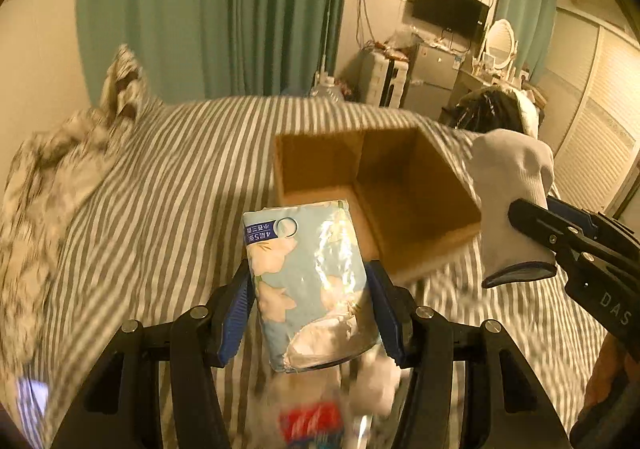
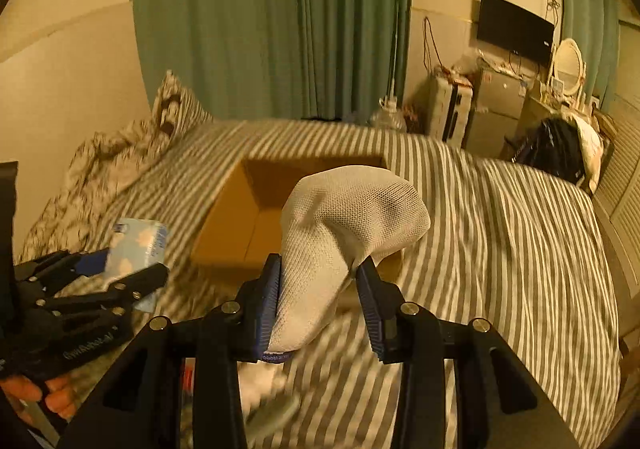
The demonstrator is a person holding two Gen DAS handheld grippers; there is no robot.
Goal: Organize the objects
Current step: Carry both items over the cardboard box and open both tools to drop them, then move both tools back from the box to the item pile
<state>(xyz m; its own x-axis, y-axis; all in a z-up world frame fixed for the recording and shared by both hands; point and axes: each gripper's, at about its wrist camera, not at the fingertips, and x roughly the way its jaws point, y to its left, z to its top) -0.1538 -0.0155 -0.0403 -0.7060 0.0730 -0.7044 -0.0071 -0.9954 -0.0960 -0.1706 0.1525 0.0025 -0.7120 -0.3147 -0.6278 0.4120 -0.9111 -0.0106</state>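
The left gripper (image 1: 310,289) is clenched on a tissue pack (image 1: 308,289), its blue pads pressed to the pack's two long sides, and holds it in the air above the bed (image 1: 168,185). The pack's far end sits just short of the near rim of the box (image 1: 400,209). The right gripper (image 2: 320,297) grasps a white sock (image 2: 344,225): the left pad lies flat on the fabric, the right pad touches where the sock narrows, and the toe end bulges up and to the right. The cuff with its dark band hangs below the pads. From the right wrist view the sock hangs in front of the box's near right corner.

The box is open-topped cardboard, resting on the striped bed cover; a divider splits it into two compartments. Both look bare inside as far as the views show. Striped cover lies open on every side of the box, widest to the right, where it runs to the bed's edge. To the left, a rumpled patterned quilt (image 2: 108,165) piles against the wall, well apart from the box. Below the left gripper, blurred white items and something red (image 1: 310,425) lie on the cover. The two grippers are near each other but apart, the left one lower left in the right wrist view (image 2: 120,269).
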